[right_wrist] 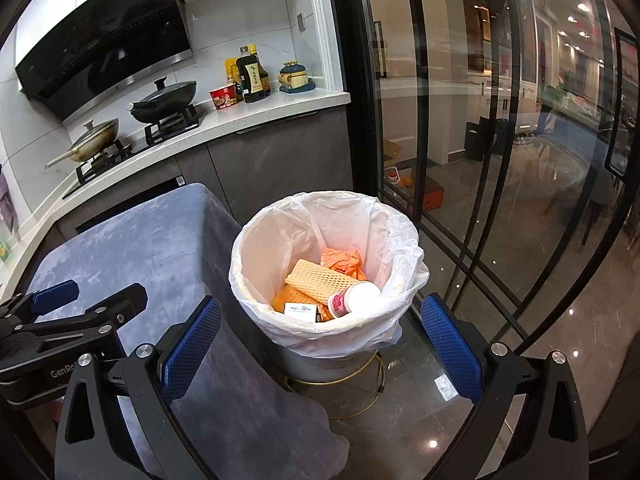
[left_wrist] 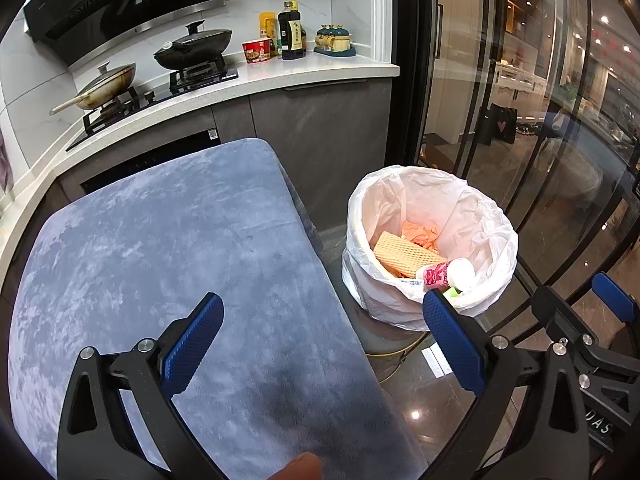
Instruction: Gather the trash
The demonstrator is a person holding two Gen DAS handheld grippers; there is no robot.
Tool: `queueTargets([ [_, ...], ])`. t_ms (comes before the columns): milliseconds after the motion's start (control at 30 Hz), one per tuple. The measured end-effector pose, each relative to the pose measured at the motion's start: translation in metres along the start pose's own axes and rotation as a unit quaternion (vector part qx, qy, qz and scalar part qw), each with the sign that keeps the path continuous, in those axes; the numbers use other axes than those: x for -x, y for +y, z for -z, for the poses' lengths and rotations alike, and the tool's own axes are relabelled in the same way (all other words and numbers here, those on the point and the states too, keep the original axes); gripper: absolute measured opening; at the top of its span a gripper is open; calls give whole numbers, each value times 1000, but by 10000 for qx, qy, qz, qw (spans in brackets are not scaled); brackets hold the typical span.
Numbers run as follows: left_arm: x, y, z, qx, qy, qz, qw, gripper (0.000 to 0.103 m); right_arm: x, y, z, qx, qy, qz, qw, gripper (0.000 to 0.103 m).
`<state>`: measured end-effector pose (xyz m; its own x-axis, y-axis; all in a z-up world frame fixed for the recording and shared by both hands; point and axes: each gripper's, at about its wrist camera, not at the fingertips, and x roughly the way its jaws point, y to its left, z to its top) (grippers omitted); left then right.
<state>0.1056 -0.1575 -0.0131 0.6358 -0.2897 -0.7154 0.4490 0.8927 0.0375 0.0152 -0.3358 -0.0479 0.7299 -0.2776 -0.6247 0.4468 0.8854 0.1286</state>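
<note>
We see an evenly lit, fairly bright indoor scene in both views, with white light from above and no hard shadows. A soft dark patch falls on the grey cloth [left_wrist: 160,240] near the bottom of the left wrist view. The glass doors [right_wrist: 500,160] carry rows of small ceiling-light reflections and warm orange glare from the room beyond, and the glossy floor [right_wrist: 432,444] shows pinpoint highlights. Fisheye distortion bends the counter edge [left_wrist: 248,84] and door frames into curves, and black vignette fills the corners. Focus is sharp through the centre; the blue finger pads [left_wrist: 192,340] close to the lens look slightly soft.
</note>
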Motion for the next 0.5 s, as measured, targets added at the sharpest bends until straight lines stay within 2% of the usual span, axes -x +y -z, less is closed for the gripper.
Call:
queueTargets([
  [500, -8, 2, 2, 5, 60, -124, 9999, 95, -4, -10, 3, 1, 50, 145, 9999, 97],
])
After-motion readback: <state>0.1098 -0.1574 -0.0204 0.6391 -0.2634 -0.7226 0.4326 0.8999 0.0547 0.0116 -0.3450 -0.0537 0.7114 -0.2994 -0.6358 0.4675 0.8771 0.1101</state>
